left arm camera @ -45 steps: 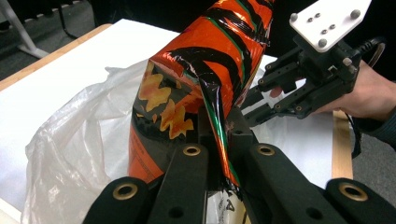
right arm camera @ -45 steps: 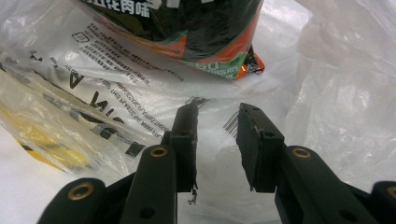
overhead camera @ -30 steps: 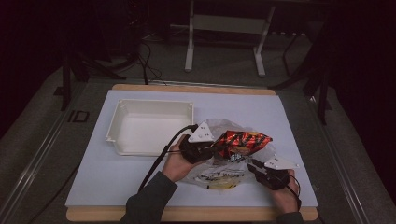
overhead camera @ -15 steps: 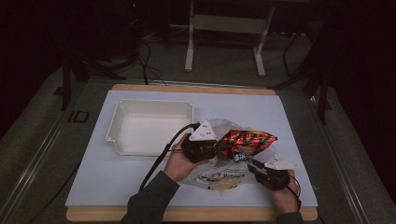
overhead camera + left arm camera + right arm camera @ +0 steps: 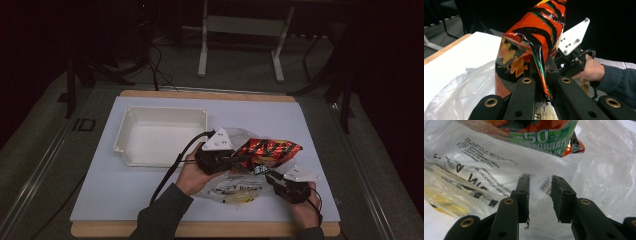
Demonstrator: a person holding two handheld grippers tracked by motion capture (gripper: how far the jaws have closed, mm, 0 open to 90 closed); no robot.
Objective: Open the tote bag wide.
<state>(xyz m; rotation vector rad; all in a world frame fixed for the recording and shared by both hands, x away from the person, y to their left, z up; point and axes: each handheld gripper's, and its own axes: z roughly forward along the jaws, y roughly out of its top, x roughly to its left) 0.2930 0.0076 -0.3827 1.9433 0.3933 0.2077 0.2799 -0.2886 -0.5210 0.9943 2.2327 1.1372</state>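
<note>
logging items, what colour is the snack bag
Orange-red with black stripes on the snack bag; left gripper view.

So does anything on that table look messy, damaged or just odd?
Nothing spilled or torn. The orange snack bag is creased where the left gripper pinches its edge, held above a crumpled clear plastic bag. The white tray sits square.

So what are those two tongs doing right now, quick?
Left tongs: closed on the orange snack bag.
Right tongs: jaws apart over the clear plastic bag, pinching nothing.
</note>
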